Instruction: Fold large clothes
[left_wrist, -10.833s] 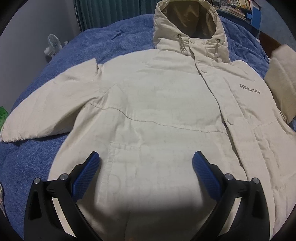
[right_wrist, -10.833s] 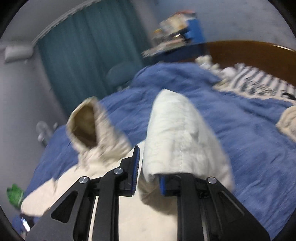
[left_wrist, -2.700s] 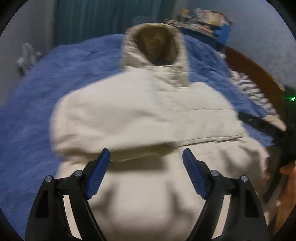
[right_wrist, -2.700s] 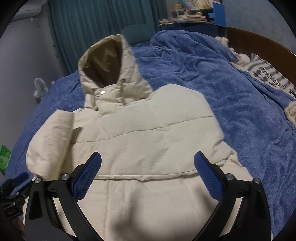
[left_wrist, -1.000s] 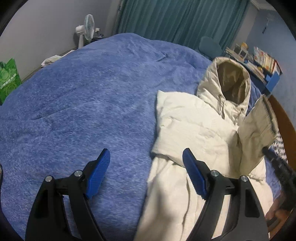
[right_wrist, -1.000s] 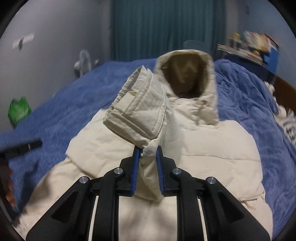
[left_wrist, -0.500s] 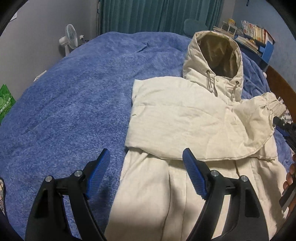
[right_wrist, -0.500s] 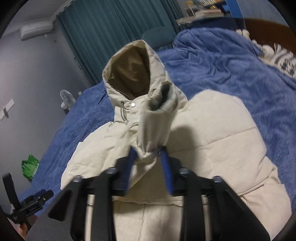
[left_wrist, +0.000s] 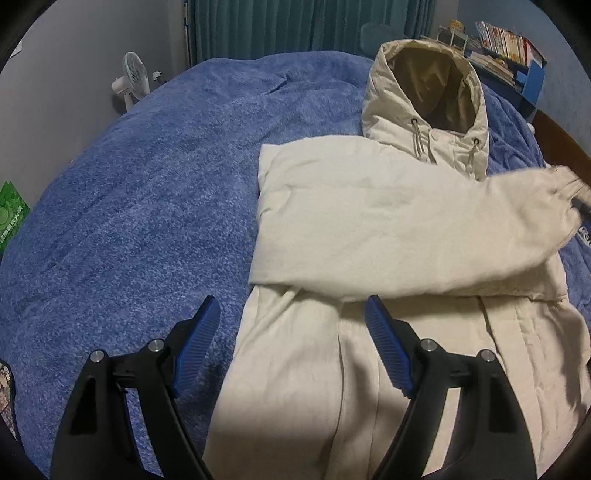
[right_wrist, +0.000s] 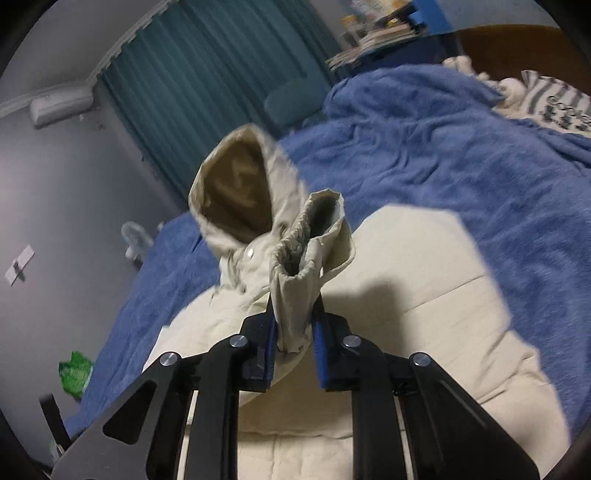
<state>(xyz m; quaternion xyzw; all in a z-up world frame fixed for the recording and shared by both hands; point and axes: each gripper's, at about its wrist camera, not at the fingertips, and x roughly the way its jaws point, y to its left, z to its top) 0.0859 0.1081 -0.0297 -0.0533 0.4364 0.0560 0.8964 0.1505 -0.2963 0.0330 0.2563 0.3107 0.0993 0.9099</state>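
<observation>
A cream hooded jacket (left_wrist: 369, 221) lies face up on the bed, its hood (left_wrist: 424, 92) pointing away. One sleeve (left_wrist: 498, 221) stretches across the chest toward the right edge of the left wrist view. My right gripper (right_wrist: 295, 321) has that sleeve's cuff (right_wrist: 314, 236) between its blue pads; the jaws are closing and the pads press the fabric, cuff opening upward in front of the hood (right_wrist: 236, 192). My left gripper (left_wrist: 291, 343) hangs open over the jacket's lower left edge, with nothing between its fingers.
A blue fleece blanket (left_wrist: 147, 184) covers the bed. A white fan (left_wrist: 131, 79) and a green bag (left_wrist: 9, 214) stand at the left. Teal curtains hang behind. Stacked books (left_wrist: 498, 40), a striped cloth (right_wrist: 554, 99) and a wooden headboard (right_wrist: 517, 44) lie at the right.
The right gripper has carried the cuff across the jacket toward the right, rolling as it went, and the sleeve now lies stretched over the chest. The left gripper has shifted toward the jacket, still open.
</observation>
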